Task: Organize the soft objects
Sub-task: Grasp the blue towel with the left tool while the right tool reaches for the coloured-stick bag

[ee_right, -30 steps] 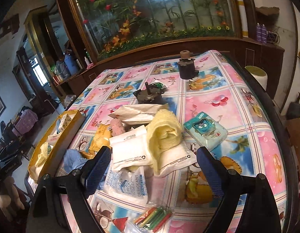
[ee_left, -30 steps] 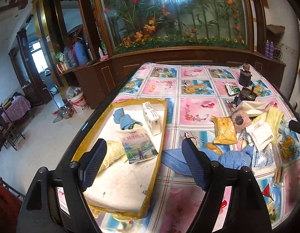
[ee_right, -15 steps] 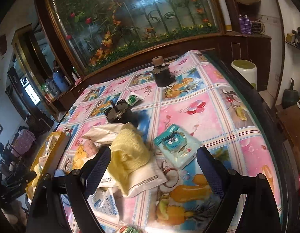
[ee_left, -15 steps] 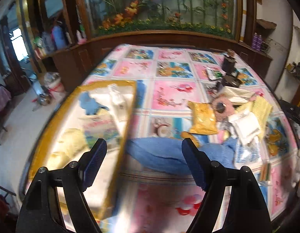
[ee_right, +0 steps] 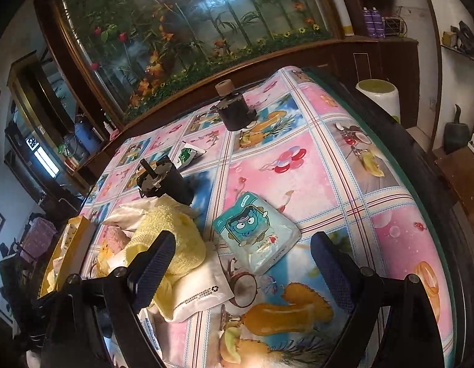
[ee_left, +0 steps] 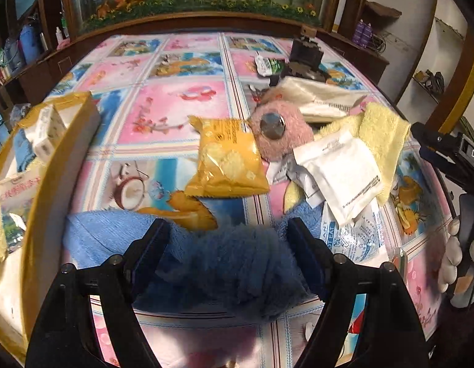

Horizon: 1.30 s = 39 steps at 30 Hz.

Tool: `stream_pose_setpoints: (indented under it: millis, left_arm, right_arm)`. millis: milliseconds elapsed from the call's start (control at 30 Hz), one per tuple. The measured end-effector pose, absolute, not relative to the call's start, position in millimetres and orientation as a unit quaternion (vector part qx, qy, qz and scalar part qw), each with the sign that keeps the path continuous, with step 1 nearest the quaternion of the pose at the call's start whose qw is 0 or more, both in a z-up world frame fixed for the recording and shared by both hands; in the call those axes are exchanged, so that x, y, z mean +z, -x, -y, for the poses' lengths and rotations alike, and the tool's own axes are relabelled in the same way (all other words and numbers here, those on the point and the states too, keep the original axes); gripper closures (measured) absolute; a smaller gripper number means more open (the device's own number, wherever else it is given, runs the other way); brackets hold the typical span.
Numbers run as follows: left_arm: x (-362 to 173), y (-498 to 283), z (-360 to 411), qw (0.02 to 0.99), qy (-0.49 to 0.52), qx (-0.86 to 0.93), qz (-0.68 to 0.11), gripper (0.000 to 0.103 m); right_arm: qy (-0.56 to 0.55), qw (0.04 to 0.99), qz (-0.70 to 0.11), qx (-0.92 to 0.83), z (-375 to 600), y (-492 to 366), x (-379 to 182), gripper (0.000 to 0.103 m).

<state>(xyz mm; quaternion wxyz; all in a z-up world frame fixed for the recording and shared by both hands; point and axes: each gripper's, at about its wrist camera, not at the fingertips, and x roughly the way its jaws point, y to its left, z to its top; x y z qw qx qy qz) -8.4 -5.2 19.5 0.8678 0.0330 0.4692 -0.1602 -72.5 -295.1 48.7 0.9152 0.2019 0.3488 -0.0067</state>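
Observation:
A crumpled blue towel lies on the patterned tablecloth, bunched between the two fingers of my left gripper, which is open and straddles it. Left of it stands the yellow-rimmed tray with a box and packets inside. Beyond the towel lie a yellow snack packet, a pink plush and a yellow towel. My right gripper hangs open above the table, holding nothing. A teal tissue pack lies just beyond its fingers, with the yellow towel at its left finger.
White sachets lie piled by the yellow towel. Two black motor-like parts and a green sachet sit farther back. The table's dark edge curves along the right. A wooden cabinet with a flower panel stands behind.
My left gripper swung right, away from the tray, and came down over the blue towel. The right gripper shifted right and tilted, so the teal pack now lies ahead of it.

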Motion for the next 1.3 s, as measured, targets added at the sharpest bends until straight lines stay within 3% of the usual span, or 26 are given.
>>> stream_pose_setpoints:
  millis: [267,433,733,967,1000,1033,1067,1300]
  left_arm:
    - [29,69,-20,0.834,-0.14,-0.221,-0.486,0.024]
    - [39,77,-65,0.851,-0.039,-0.192,-0.487,0.024]
    - [21,73,-72,0.837,0.039,-0.184,-0.514,0.024]
    - [16,57,-38,0.857,0.02,-0.164,-0.487,0.02]
    - [15,58,-37,0.86,0.014,-0.162,-0.483,0.025]
    - [16,59,-37,0.863,0.011,-0.165,-0.478,0.047]
    - [17,61,-38,0.86,0.017,-0.179,-0.478,0.056]
    - [39,71,-66,0.863,0.073,-0.214,-0.451,0.059]
  right_arm:
    - [-0.184,0.91,-0.37,0.002,282,69,41,0.011]
    - [-0.173,0.913,-0.369,0.004,277,70,43,0.011]
    - [-0.173,0.911,-0.375,0.002,278,69,39,0.011]
    - [-0.168,0.908,-0.384,-0.001,278,66,35,0.011]
    - [-0.169,0.907,-0.386,0.0,278,65,34,0.011]
    - [-0.171,0.906,-0.387,0.001,279,65,33,0.011]
    - [-0.171,0.906,-0.388,0.0,279,65,33,0.011]
    - [-0.148,0.9,-0.407,0.042,258,95,45,0.011]
